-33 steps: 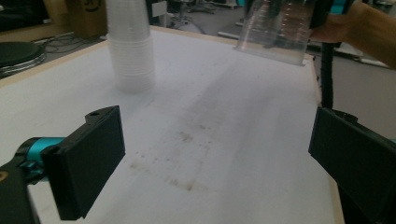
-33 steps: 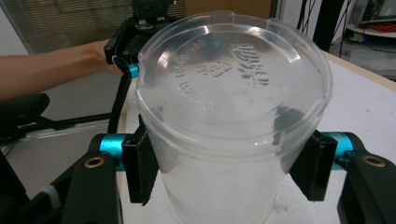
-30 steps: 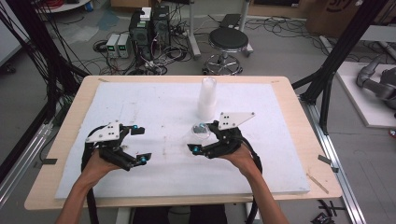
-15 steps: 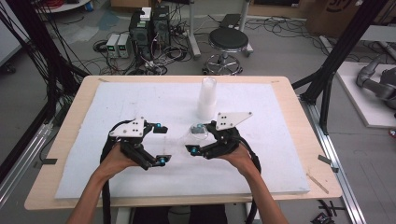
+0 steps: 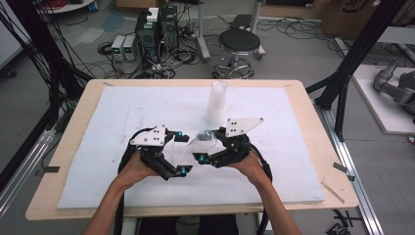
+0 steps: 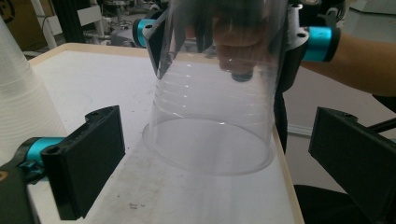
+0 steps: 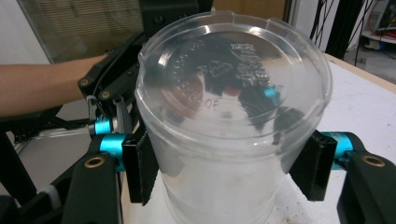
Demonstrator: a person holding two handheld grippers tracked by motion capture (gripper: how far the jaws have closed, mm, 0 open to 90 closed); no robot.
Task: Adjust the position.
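High view: right gripper [image 5: 204, 147] is clamping a clear plastic cup [image 5: 205, 139], upside down, near the middle of the white worktop [image 5: 293, 147]. Right gripper view: both pads [image 7: 140, 172] are pressing the cup's [image 7: 233, 121] sides, base facing the camera. Left gripper [image 5: 182, 154] is sitting just left of the cup, jaws spread wide, holding nothing; left gripper view is showing the cup [image 6: 215, 107] between and beyond its open jaws, rim close to the worktop. A stack of cups [image 5: 217, 102] is standing upright farther back.
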